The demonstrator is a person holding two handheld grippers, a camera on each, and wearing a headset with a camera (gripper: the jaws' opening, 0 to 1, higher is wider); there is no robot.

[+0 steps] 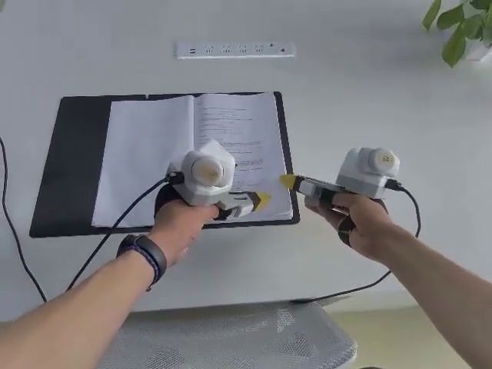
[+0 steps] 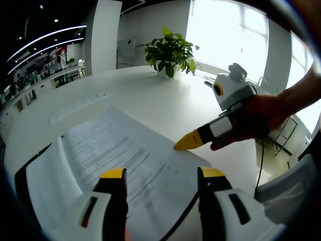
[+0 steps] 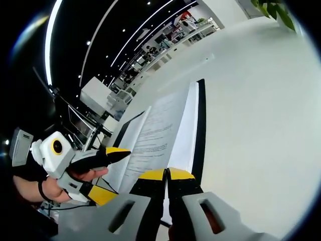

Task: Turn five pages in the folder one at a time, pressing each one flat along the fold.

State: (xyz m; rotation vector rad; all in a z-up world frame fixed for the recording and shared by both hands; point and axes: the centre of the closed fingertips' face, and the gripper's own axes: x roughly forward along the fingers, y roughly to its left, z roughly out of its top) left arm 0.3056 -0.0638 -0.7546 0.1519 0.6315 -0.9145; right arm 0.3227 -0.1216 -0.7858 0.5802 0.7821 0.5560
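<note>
A black folder [image 1: 73, 165] lies open on the white table, with a blank left page [image 1: 142, 154] and a printed right page [image 1: 240, 138]. My left gripper [image 1: 257, 203] hovers open over the lower right part of the printed page [image 2: 115, 150], nothing between its jaws [image 2: 163, 175]. My right gripper [image 1: 289, 181] is shut and empty, its yellow tip at the right edge of that page near the lower corner. In the left gripper view it [image 2: 189, 141] comes in from the right and meets the page's edge. The right gripper view shows its own shut jaws [image 3: 167, 175] and the folder [image 3: 199, 130] ahead.
A white power strip [image 1: 234, 50] lies behind the folder. A potted plant [image 1: 461, 31] stands at the far right corner. Black cables [image 1: 15, 238] trail off the front edge from both grippers. A grey chair [image 1: 231, 338] sits below the table's front edge.
</note>
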